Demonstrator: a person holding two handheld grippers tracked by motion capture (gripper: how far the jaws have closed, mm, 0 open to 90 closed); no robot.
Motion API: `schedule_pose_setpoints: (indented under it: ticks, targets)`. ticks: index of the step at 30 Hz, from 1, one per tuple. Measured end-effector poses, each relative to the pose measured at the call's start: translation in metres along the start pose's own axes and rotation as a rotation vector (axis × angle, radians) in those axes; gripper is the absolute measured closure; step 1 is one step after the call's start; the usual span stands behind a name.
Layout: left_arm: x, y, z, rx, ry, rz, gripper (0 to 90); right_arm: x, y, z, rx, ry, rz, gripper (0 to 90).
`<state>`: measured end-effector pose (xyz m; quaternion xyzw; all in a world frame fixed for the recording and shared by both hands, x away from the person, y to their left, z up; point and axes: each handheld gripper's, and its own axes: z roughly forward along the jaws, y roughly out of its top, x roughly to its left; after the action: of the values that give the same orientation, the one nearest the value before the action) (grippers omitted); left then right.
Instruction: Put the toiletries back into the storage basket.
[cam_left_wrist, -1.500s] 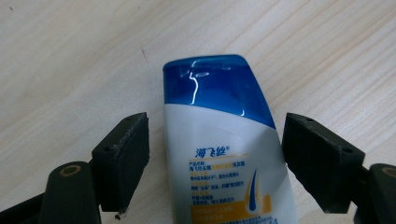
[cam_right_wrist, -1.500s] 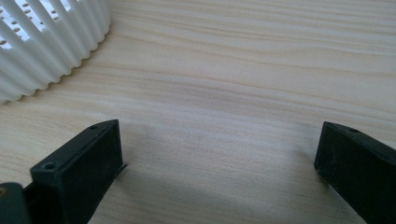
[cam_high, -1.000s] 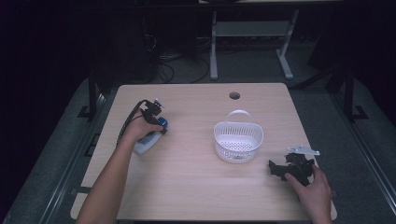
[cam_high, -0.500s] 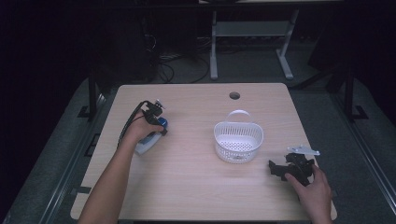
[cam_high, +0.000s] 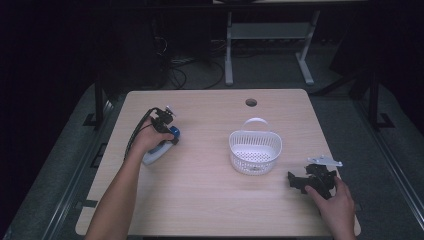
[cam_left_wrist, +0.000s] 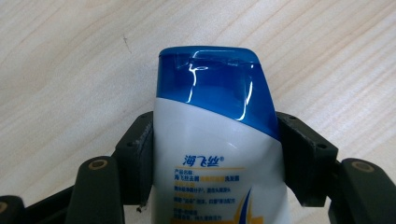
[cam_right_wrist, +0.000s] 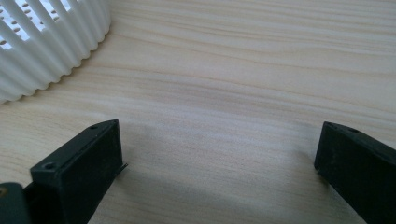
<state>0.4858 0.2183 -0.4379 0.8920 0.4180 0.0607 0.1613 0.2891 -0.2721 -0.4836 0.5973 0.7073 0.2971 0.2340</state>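
Left hand-held gripper (cam_left_wrist: 212, 154) is clamping the shampoo bottle (cam_left_wrist: 215, 135) near the table's (cam_high: 210, 200) left edge, probably for lifting; right hand-held gripper (cam_right_wrist: 219, 158) is resting wide open beside the white basket (cam_high: 255, 150).

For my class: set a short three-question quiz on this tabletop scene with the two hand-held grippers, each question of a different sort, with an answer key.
1. True or false: the left gripper has its jaws closed on the sides of the white bottle with the blue cap.
2. Multiple choice: between the right gripper jaws there is: A) the basket handle; B) bare table top; C) a bottle.
3. Short answer: in the high view, on which side of the white basket does the bottle lie?

Key
1. True; each jaw is against one side of it.
2. B; the jaws stand wide apart over bare wood of the table.
3. On its left, apart from it.
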Motion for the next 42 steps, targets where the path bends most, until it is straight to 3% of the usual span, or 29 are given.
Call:
schedule_pose_setpoints:
  ticks: [12,28,29,34,37,42]
  targets:
    - [0.005,-0.012,-0.021,-0.093,-0.048,-0.007,36.4,0.0,0.0,0.0,0.0,0.0,-0.002,0.4]
    - [0.01,-0.04,-0.054,-0.273,-0.125,-0.044,36.7,0.0,0.0,0.0,0.001,0.0,-0.001,0.4]
    - [0.008,-0.043,-0.058,-0.304,-0.135,-0.047,36.7,0.0,0.0,0.0,0.001,0.0,-0.001,0.4]
    - [0.005,-0.047,-0.068,-0.36,-0.149,-0.041,36.8,0.0,0.0,0.0,0.001,0.0,-0.001,0.4]
    - [0.001,-0.051,-0.079,-0.435,-0.183,-0.046,36.8,0.0,0.0,0.0,0.001,0.0,-0.001,0.4]
    - [-0.004,-0.055,-0.088,-0.508,-0.216,-0.039,36.8,0.0,0.0,0.0,0.0,0.0,-0.002,0.4]
